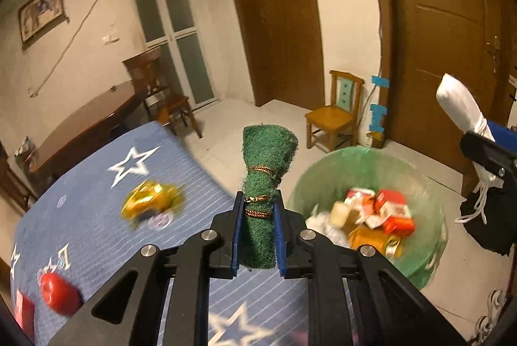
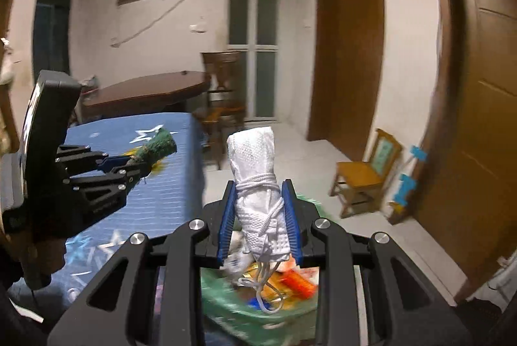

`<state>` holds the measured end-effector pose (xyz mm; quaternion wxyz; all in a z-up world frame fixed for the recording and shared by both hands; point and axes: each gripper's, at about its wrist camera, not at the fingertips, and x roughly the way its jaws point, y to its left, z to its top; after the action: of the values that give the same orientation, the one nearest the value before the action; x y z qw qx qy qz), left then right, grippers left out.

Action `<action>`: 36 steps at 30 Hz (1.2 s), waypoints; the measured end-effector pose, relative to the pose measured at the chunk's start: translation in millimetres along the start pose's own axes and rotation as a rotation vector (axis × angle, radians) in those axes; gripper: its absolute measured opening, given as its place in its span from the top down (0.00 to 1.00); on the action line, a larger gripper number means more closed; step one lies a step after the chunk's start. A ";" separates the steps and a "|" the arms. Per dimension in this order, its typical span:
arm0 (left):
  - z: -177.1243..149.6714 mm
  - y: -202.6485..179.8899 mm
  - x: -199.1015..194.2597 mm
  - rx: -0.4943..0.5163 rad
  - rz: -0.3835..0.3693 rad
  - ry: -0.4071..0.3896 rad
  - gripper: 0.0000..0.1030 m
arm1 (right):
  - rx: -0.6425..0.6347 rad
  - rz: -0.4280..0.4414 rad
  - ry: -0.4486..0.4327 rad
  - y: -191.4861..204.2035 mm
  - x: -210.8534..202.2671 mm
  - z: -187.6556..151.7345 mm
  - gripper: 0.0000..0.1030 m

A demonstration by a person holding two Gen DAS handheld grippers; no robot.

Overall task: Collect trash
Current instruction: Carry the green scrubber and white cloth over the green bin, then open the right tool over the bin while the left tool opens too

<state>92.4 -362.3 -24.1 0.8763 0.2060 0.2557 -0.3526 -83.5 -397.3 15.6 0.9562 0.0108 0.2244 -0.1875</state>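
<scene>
Left gripper clamped on a rolled green scouring pad bound with brown cord, blue pads pressing the lower half of the roll, upper end flaring free above the jaws; held above the edge of the star-patterned blue tablecloth, just beside the green-lined trash bin. Right gripper clamped on a rolled white cloth tied with white string, loose string ends dangling below the roll directly over the bin. Both rolls probably light, soft and compressible; rough weave likely to grip the pads well, little risk of slipping; best held mid-roll near the binding, where the cord keeps the bundle firm; a hold on the flared tip likely to crush or unroll it. Dangling string a possible snag on the fingers at release. Bin already holding red and orange cartons and crumpled paper. On the tablecloth, not yet collected: a crumpled gold wrapper, blurred, and a red round object near the close corner, too blurred to name exactly.
</scene>
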 end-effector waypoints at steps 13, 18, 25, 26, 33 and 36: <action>56.7 -57.1 39.4 0.073 -0.070 0.002 0.83 | 0.050 -0.112 0.088 -41.5 28.7 9.1 0.74; 47.5 -67.3 51.3 0.104 -0.071 0.025 0.83 | 0.060 -0.116 0.132 -45.4 38.5 2.4 0.74; 34.6 -65.1 57.6 0.111 -0.078 0.044 0.83 | 0.082 -0.098 0.171 -48.2 47.7 -2.5 0.74; 33.7 -64.5 58.6 0.111 -0.077 0.045 0.83 | 0.086 -0.094 0.174 -48.1 49.6 -2.7 0.74; 33.1 -59.8 69.1 0.103 -0.092 0.065 0.83 | 0.106 -0.065 0.175 -46.1 60.2 -0.8 0.72; 31.8 -59.7 75.2 0.101 -0.111 0.087 0.78 | 0.112 -0.051 0.173 -44.2 65.7 -0.6 0.55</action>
<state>105.5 -457.9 -54.6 0.8319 0.2507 0.2864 -0.4038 -45.3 -461.6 -10.6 0.9260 0.0749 0.2955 -0.2225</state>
